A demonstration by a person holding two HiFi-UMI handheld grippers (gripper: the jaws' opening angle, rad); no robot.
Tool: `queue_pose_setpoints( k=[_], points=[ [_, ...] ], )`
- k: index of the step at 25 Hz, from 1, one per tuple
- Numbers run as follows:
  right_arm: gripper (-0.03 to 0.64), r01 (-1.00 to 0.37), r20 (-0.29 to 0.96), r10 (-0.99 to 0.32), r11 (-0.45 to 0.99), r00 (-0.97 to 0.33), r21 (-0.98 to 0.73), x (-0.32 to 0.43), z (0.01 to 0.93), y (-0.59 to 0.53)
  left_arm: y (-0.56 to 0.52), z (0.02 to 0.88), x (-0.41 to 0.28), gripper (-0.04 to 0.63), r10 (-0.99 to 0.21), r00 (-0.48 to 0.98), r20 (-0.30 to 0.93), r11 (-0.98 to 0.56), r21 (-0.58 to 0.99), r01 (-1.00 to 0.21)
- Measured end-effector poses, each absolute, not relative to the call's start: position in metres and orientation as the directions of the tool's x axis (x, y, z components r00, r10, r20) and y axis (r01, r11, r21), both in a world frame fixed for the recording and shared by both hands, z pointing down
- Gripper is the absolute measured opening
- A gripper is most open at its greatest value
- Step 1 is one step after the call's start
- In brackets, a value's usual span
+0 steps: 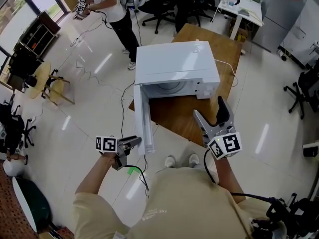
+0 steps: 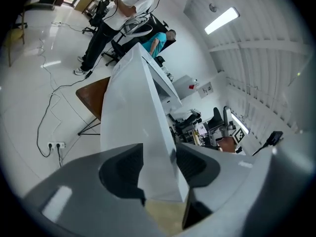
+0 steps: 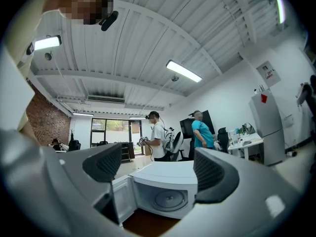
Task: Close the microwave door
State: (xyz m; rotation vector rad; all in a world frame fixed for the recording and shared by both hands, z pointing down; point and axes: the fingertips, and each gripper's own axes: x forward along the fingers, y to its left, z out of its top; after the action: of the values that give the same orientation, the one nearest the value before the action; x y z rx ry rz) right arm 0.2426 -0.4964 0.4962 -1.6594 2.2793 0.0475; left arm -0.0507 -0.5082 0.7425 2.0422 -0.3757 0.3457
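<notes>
While the white microwave (image 1: 177, 66) is sitting on the wooden table (image 1: 174, 118) with its cavity exposed, the microwave door (image 1: 144, 121) is standing swung out toward the person, and the left gripper (image 1: 133, 142) is pinching the door's free edge between narrowed jaws. The right gripper (image 1: 209, 108) is hovering over the table's near corner, its jaws gaping wide with nothing between them.

No readable text — none anywhere
</notes>
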Motion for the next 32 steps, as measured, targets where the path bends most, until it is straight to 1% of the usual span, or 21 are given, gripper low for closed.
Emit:
queue_pose_setpoints(
  k=[3,13,19,23,27,32],
  points=[
    [0.443,-0.934,-0.258,-0.927,0.318,-0.271,-0.162,0.247,0.503,-0.499,-0.506,0.741,-0.038,0.183,-0.113,0.923,0.368,-0.433,0.818,-0.379],
    [0.443,-0.932,-0.246,-0.932,0.314,-0.267,-0.179,0.256,0.501,-0.502,-0.507,0.739,0.028,0.176,-0.26,0.906,0.334,-0.311,0.859,-0.406],
    [0.443,-0.931,-0.248,-0.929,0.322,-0.276,-0.171,0.259,0.499,-0.498,-0.517,0.741,0.072,0.172,-0.3,0.905,0.3,-0.263,0.886,-0.381],
    [0.443,-0.938,-0.251,-0.936,0.297,-0.248,-0.179,0.272,0.497,-0.496,-0.528,0.739,0.093,0.169,-0.337,0.898,0.282,-0.23,0.9,-0.369],
    [0.443,-0.943,-0.24,-0.946,0.269,-0.22,-0.194,0.287,0.501,-0.495,-0.54,0.742,0.111,0.167,-0.365,0.885,0.288,-0.19,0.908,-0.374],
    [0.443,-0.942,-0.221,-0.946,0.28,-0.237,-0.186,0.291,0.502,-0.496,-0.554,0.744,0.131,0.164,-0.419,0.857,0.301,-0.118,0.917,-0.38]
  ],
)
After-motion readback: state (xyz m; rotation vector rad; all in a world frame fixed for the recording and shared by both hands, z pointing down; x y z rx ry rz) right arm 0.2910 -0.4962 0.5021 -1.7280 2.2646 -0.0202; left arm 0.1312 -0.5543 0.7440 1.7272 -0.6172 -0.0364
